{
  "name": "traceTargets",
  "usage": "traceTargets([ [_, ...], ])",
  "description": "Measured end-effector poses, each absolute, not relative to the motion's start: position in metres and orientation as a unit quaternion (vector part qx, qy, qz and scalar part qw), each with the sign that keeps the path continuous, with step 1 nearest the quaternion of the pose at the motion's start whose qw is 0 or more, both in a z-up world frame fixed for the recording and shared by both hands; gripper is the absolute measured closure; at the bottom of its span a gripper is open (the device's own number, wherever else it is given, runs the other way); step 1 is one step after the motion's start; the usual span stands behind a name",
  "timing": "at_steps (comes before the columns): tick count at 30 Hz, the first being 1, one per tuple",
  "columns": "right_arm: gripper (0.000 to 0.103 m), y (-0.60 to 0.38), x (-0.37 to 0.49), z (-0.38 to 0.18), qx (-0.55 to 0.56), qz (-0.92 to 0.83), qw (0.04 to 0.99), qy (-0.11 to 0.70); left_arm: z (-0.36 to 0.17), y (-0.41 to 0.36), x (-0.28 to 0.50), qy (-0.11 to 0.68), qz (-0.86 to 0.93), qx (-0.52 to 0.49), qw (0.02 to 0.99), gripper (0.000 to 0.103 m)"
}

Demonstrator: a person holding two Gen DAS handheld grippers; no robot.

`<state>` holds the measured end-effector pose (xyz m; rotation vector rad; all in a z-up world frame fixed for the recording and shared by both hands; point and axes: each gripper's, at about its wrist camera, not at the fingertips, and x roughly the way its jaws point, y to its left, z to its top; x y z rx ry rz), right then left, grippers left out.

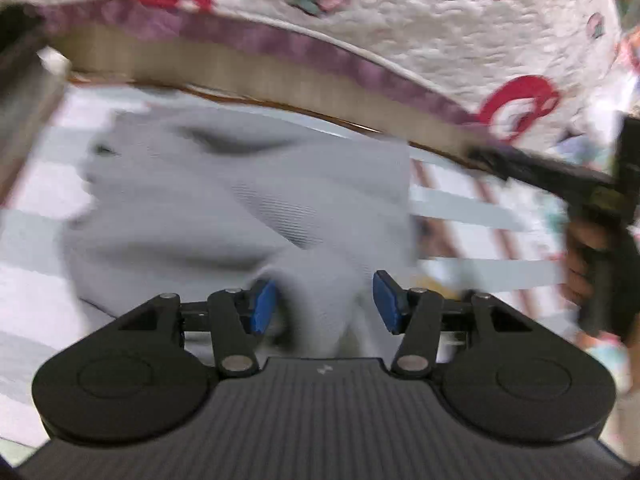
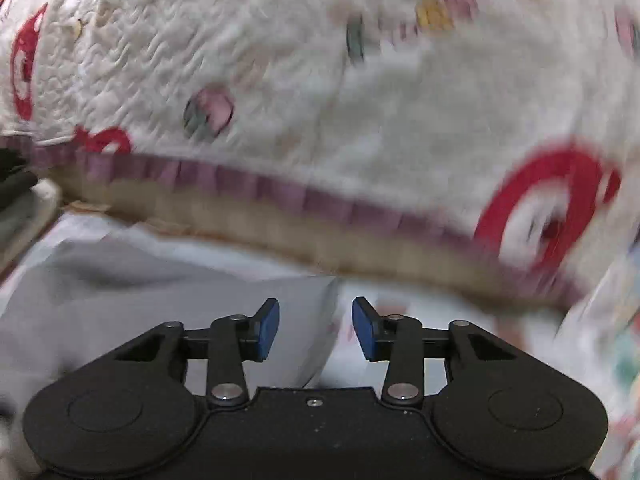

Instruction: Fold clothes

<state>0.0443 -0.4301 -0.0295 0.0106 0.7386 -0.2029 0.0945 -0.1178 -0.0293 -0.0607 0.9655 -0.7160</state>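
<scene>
Quilted blanket (image 1: 420,32) behind, grey garment (image 1: 224,200) bunched on striped bed sheet (image 1: 472,204) dead ahead, fold poking between spread fingers of left gripper (image 1: 324,300), nearer than released right gripper (image 2: 316,330) at garment's edge.

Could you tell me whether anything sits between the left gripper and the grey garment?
Nothing visible does. The left gripper is open with a bunched fold of the grey garment already rising between its blue pads.

Both wrist views, close over garment (image 1: 240,200)
</scene>
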Motion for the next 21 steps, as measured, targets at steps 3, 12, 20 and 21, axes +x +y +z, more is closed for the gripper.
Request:
traceTargets([
  [3, 0.056, -0.435, 0.015, -0.049, 0.024, -0.053, 0.916, 0.398, -0.039, -0.08, 0.083, 0.435, -0.318, -0.036, 0.842, 0.039],
  [12, 0.038, -0.378, -0.049, -0.067, 0.087, 0.103, 0.888, 0.441, -0.078, -0.065, 0.104, 0.484, -0.264, -0.054, 0.833, 0.038],
  [20, 0.036, -0.343, -0.059, -0.109, 0.029, 0.087, 0.868, 0.489, -0.07, -0.099, 0.063, 0.443, -0.379, 0.0, 0.813, 0.038],
  [21, 0.036, -0.342, -0.06, -0.112, 0.028, 0.082, 0.869, 0.487, -0.071, -0.106, 0.058, 0.435, -0.373, 0.021, 0.819, 0.037],
])
